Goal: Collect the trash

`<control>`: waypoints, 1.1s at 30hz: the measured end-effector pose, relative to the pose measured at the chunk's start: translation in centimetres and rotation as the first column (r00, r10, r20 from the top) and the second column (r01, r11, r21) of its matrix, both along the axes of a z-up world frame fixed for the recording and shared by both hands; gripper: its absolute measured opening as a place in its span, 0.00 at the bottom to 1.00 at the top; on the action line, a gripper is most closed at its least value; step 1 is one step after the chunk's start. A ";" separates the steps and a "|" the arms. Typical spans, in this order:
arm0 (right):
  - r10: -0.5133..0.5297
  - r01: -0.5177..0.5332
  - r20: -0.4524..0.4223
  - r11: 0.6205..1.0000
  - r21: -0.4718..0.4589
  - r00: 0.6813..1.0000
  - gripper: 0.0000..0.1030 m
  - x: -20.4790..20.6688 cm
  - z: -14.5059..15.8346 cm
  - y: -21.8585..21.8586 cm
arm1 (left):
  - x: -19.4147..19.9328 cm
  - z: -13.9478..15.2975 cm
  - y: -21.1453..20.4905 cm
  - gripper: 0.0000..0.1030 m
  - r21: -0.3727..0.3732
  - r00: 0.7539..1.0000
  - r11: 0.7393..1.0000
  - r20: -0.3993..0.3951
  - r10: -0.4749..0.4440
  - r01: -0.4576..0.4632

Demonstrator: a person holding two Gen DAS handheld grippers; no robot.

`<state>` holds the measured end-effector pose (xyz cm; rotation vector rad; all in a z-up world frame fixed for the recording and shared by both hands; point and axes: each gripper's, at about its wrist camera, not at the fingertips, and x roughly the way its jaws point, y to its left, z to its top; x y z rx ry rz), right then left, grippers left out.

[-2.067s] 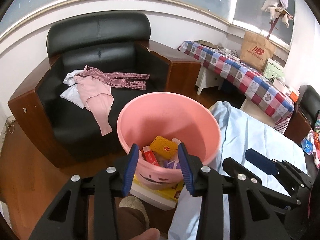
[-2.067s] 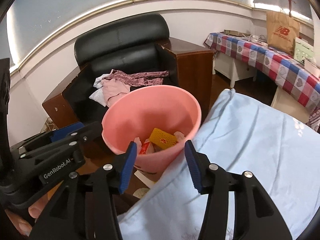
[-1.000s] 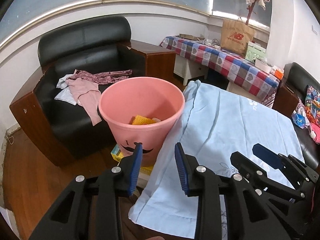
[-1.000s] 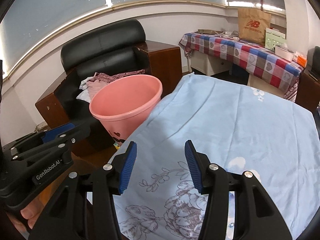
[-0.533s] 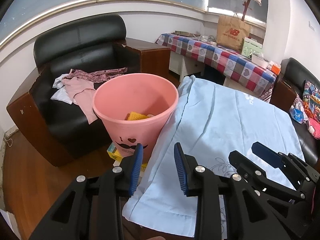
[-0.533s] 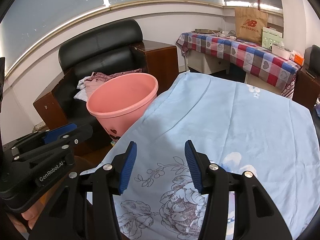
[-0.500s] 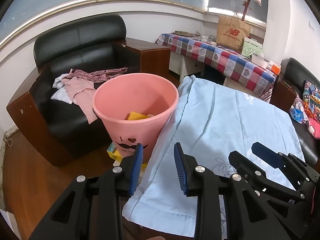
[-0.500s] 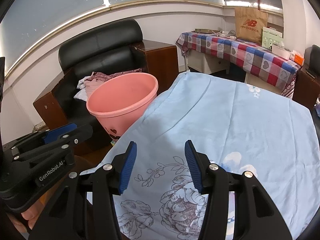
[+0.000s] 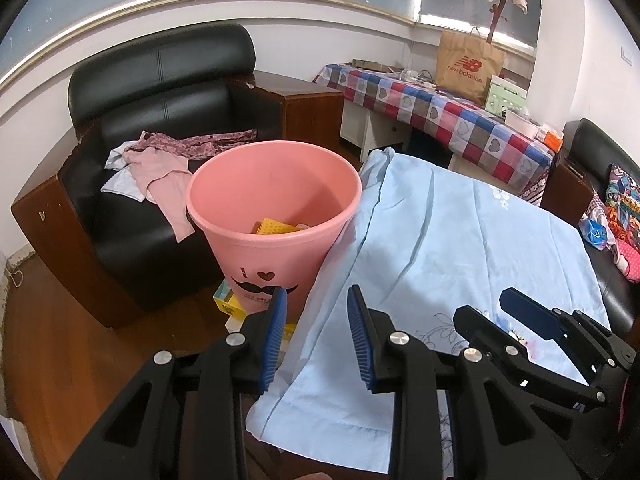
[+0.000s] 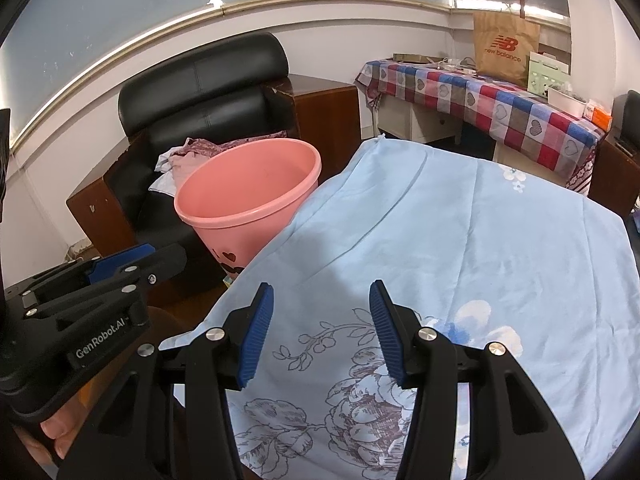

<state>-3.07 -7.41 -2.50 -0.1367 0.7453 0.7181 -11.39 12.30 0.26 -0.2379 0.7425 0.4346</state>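
A long frosted window runs the curve of the white wall above everything; below it lies a reddish wooden floor, and most of the near space is taken by a table draped in a pale blue cloth with a printed flower pattern, its surface bare of loose items where I can see it, its corner hanging down just beside the bin. Against the wall sits a black leather armchair with brown wooden sides, pink and patterned clothes heaped on its seat; to the right stands a side table under a red, blue and grey checked cloth, carrying a brown paper shopping bag and a pale green box (the smaller bits along it are too small to name). A round pink plastic bin with a moustache print stands on some flat boxes between chair and table; inside it lies the collected trash, a yellow textured piece uppermost. The left gripper hangs before the bin's base, blue pads parted with nothing between them; the right gripper hovers over the flowered cloth, spread wider, likewise holding nothing.
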 end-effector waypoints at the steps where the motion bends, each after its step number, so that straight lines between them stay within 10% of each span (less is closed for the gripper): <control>1: 0.000 0.000 -0.001 1.000 0.000 1.000 0.49 0.0 0.0 0.0 | 0.0 -0.1 0.1 0.30 -0.002 1.000 1.000 0.001 0.001 -0.001; 33: 0.007 -0.007 -0.002 1.000 -0.008 1.000 0.49 -0.3 -0.3 0.6 | -0.1 -0.2 0.5 0.29 -0.006 1.000 1.000 -0.001 0.002 -0.002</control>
